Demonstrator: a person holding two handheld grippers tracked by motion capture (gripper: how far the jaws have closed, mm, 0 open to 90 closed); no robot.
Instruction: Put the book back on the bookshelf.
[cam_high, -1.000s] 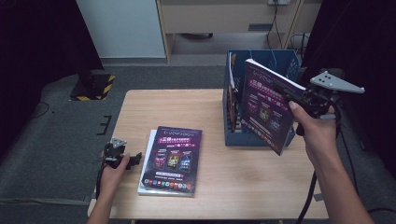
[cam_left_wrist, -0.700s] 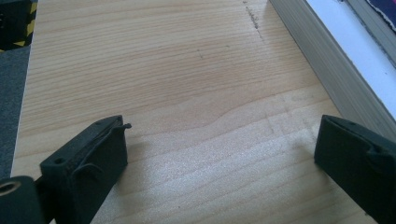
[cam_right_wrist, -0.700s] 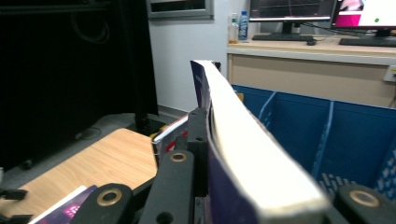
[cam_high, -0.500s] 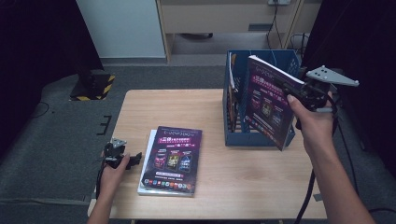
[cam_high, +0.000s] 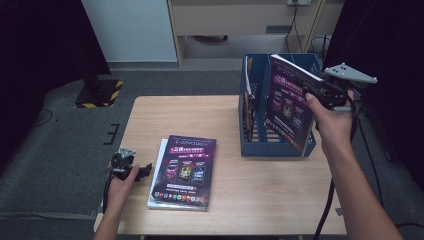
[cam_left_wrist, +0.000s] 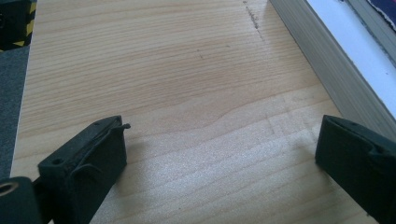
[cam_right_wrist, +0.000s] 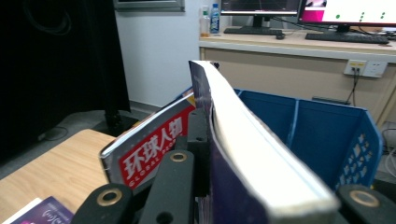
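Observation:
My right gripper (cam_high: 314, 91) is shut on the top edge of a purple magazine (cam_high: 287, 107) and holds it upright and a little tilted at the right end of a blue file rack (cam_high: 272, 148). I cannot tell whether its lower edge is inside the rack. In the right gripper view the magazine (cam_right_wrist: 252, 154) stands edge-on between the jaws, with a red-titled magazine (cam_right_wrist: 154, 144) in the rack (cam_right_wrist: 322, 135) behind. A stack of magazines (cam_high: 184, 170) with a purple cover lies flat on the table. My left gripper (cam_high: 142, 170) rests open on the table just left of the stack, nothing between its jaws (cam_left_wrist: 224, 140).
The wooden table (cam_high: 200, 117) has bare room behind the stack and in front of the rack. The stack's white page edges (cam_left_wrist: 327, 65) run close to my left gripper's right jaw. A desk with monitors (cam_right_wrist: 299, 9) stands beyond the table.
My right gripper has carried the magazine a little left and farther back toward the rack, standing it more upright. The left gripper and the stack have not moved.

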